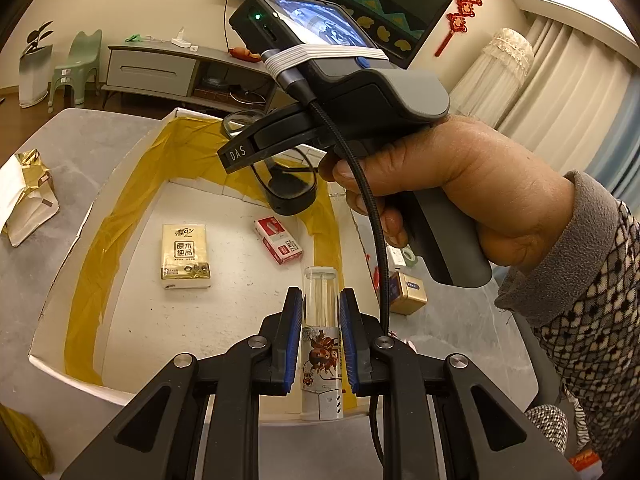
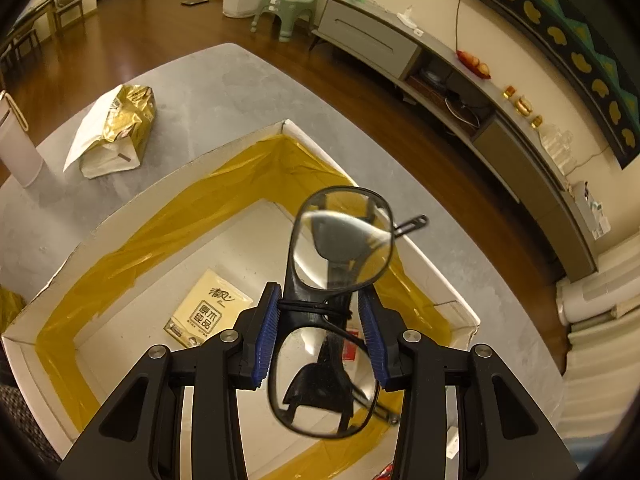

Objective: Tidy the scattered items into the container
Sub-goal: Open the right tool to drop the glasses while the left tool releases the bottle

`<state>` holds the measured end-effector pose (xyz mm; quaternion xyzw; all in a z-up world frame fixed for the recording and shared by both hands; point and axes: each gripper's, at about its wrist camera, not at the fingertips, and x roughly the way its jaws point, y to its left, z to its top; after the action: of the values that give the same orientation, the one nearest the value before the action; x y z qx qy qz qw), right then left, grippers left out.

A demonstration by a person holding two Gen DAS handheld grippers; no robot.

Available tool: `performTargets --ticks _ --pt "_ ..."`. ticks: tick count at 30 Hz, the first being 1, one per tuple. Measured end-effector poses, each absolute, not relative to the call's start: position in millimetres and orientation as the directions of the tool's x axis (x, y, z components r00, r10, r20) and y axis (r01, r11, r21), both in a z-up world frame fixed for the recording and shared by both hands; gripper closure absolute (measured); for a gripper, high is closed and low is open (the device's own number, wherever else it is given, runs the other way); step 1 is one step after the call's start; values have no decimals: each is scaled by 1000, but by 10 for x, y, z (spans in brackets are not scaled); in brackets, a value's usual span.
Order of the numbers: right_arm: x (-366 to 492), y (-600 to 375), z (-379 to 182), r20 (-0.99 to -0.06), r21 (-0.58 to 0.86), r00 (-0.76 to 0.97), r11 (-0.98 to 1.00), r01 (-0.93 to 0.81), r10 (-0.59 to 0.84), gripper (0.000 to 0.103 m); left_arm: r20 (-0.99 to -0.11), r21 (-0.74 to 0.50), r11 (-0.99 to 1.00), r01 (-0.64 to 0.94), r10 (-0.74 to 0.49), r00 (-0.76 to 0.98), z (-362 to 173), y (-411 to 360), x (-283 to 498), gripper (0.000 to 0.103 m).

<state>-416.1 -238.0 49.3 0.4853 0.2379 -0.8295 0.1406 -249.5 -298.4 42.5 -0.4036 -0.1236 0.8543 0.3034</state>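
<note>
My left gripper [image 1: 320,336] is shut on a clear-capped spray bottle [image 1: 322,356] with a cartoon label, held over the near edge of the white box [image 1: 60,288] lined with yellow tape. My right gripper [image 2: 322,332] is shut on black-framed glasses [image 2: 340,240] at the bridge, hanging above the same white box [image 2: 120,216]. In the left wrist view the right gripper [image 1: 236,152], held by a hand, dangles the glasses [image 1: 288,184] over the box's far side. A tissue pack [image 1: 185,256] and a red-and-white packet [image 1: 279,240] lie on the box floor.
A gold foil bag [image 2: 116,132] lies on the grey table [image 2: 224,88] left of the box. A small gold box [image 1: 408,292] and a tape roll [image 1: 409,257] sit on the table right of it. A white cylinder [image 2: 16,148] stands at the far left.
</note>
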Motion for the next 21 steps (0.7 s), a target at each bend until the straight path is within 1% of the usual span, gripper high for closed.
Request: performTargets --ticks 3,10,18,21 --pt "-4162 -2358 486 -869 -260 -495 -852 454 1 61 -624 -460 -786 -414 617 -479 398 -2970 -2510 83" --pt "-4137 -2337 528 -865 -249 -501 -860 445 -9 61 -639 -462 -788 -406 613 -464 353 -2965 -2520 75" --pt "-3964 -2222 617 -857 -198 -511 -879 434 -59 61 -627 -468 -781 -415 624 -467 405 -2972 -2491 74" --pt "-3870 -2111 677 -850 -165 -520 -894 418 -87 61 -620 -468 -778 -420 627 -472 442 -2976 -2482 72"
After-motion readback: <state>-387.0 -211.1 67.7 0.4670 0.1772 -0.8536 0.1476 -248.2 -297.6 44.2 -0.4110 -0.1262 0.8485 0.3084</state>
